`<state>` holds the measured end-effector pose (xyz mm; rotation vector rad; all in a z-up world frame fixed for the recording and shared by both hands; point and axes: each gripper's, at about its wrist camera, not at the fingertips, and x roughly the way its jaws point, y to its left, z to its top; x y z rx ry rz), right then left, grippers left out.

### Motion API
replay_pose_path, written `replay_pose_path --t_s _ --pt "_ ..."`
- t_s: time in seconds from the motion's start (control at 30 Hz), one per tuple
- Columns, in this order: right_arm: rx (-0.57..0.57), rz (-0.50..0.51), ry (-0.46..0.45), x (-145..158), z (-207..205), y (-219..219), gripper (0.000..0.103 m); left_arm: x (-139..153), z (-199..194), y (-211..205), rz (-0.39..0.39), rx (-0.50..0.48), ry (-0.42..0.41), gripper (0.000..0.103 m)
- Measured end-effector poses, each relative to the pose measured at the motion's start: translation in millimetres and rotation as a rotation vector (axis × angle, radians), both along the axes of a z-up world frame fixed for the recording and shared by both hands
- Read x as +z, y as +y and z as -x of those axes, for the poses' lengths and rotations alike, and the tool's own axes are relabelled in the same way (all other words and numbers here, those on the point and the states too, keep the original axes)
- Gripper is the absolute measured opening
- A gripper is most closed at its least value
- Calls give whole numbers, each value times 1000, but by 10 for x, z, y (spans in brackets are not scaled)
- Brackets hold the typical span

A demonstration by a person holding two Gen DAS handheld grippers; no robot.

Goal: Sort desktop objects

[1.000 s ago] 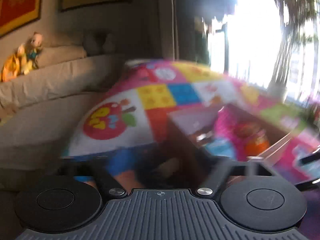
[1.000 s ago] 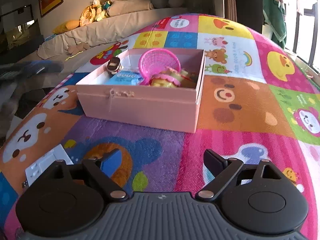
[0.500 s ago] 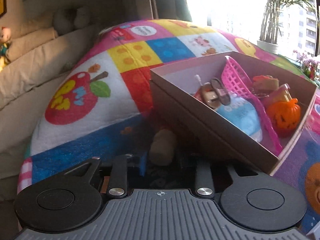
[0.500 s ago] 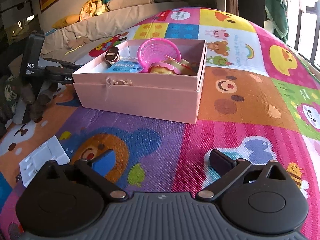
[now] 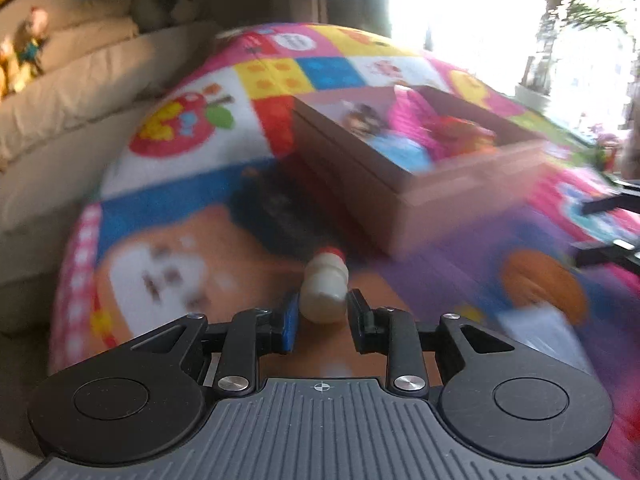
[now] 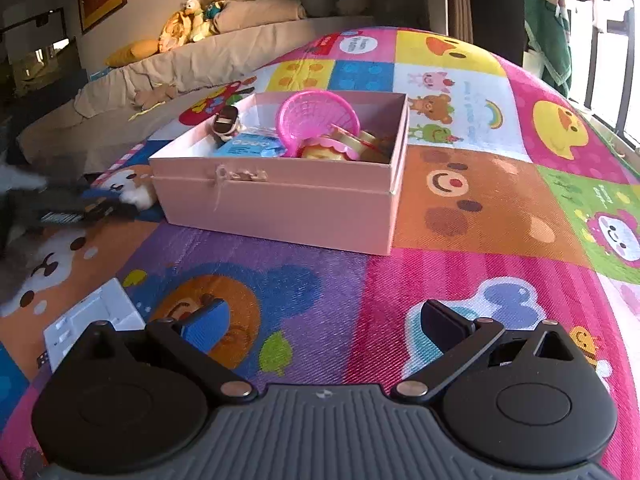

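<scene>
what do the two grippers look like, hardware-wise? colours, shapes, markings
Both match. The left gripper and right gripper each have a grey ribbed body with a small crosshair mark at the front edge, flanked by two round black discs. Black link arms with silver pivot screws carry the fingers. On each, the left finger has a blue pad and the right is black. No cables or sleeves in view.

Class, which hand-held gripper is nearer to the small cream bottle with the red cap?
Left. The left hand-held gripper has the cream bottle between its fingers; the right hand-held gripper hangs open over the mat, away from it.
</scene>
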<state>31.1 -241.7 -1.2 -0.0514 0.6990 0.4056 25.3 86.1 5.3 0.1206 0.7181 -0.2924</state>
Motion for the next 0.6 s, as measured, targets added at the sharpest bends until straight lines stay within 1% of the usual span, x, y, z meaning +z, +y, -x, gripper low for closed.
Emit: replay_pose_path --t_s 0.1,0.17,0.23,0.3,0.33,0.37,0.4,0.47,0.53,0.6 --pt "62 -13 6 46 79 87 102 -20 256 -65 26 -16 30 36" --pt "158 -19 3 110 180 216 102 -7 300 -69 28 3 31 55" --pt "280 -7 -26 191 334 419 102 39 261 -22 38 52 18 59" --pt "383 -9 -46 257 483 623 102 71 199 23 47 86 6 66" --pt "419 -17 -46 275 531 716 102 83 165 32 51 103 0 73" --pt "457 -21 -39 278 580 836 102 89 130 33 56 115 -3 77" --pt "476 -12 -34 267 605 943 102 98 106 26 63 122 -5 79" --pt "481 41 -46 208 652 1160 102 108 58 12 87 129 -12 85" --pt "464 123 -72 129 676 1342 102 108 28 -13 109 131 -8 87" --pt "443 205 -88 62 668 1393 102 96 35 -47 115 115 -4 90"
